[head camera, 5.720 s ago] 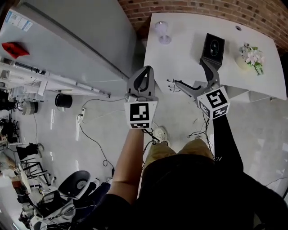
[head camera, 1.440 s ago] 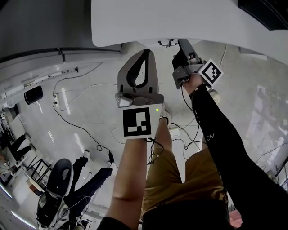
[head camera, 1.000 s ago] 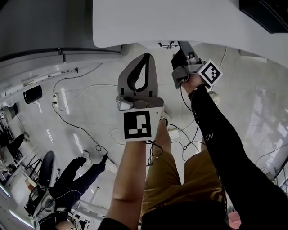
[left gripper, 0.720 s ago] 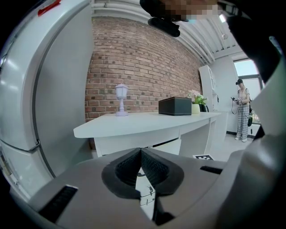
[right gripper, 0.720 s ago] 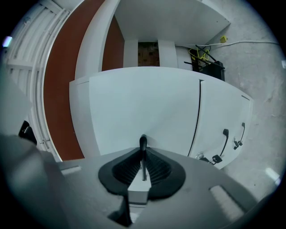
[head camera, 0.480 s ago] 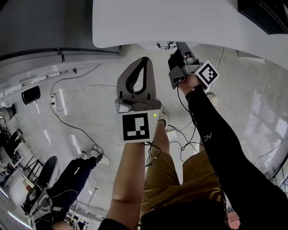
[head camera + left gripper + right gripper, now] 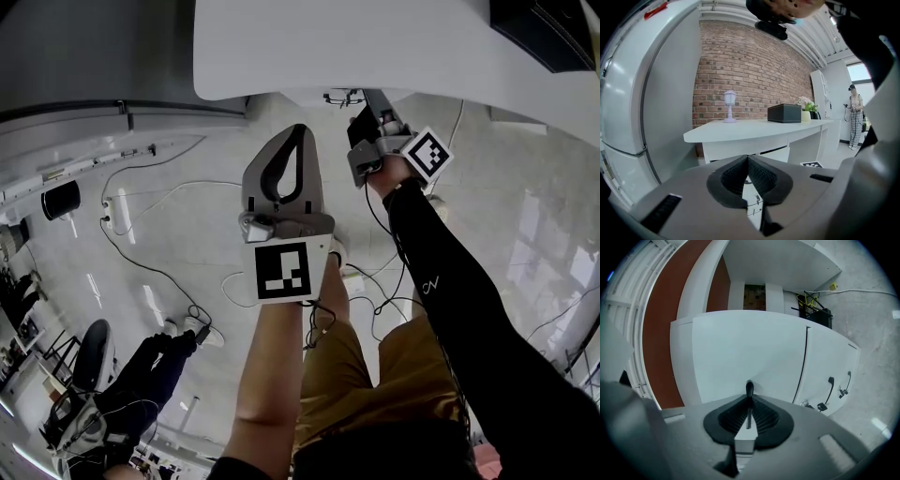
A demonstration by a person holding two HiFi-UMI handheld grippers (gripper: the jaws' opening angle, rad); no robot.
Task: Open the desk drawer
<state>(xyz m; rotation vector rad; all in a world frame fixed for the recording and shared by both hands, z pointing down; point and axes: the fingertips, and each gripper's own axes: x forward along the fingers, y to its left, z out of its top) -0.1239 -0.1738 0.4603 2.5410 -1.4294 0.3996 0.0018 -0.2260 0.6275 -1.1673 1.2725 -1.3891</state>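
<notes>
In the right gripper view a white drawer front [image 7: 740,348] fills the middle, with a slim black drawer handle [image 7: 749,388] standing out from it. My right gripper [image 7: 749,401] is shut on that handle, its ribbed pads pressed to both sides. From the head view the right gripper [image 7: 367,105] reaches in beneath the edge of the white desk [image 7: 375,47], so the drawer is hidden there. My left gripper [image 7: 300,131] hangs in the air in front of the desk, shut with nothing in it; its pads [image 7: 754,174] meet.
A small lamp [image 7: 730,105], a black box [image 7: 784,113] and potted flowers [image 7: 805,103] stand on the desk [image 7: 754,133]. A second panel with black handles [image 7: 829,386] adjoins the drawer. Cables [image 7: 169,272] trail over the glossy floor. A person [image 7: 855,117] stands far right.
Since the earliest frame both grippers have come up to the desk, and the right one has gone under its edge. Over the last second the hands barely shift.
</notes>
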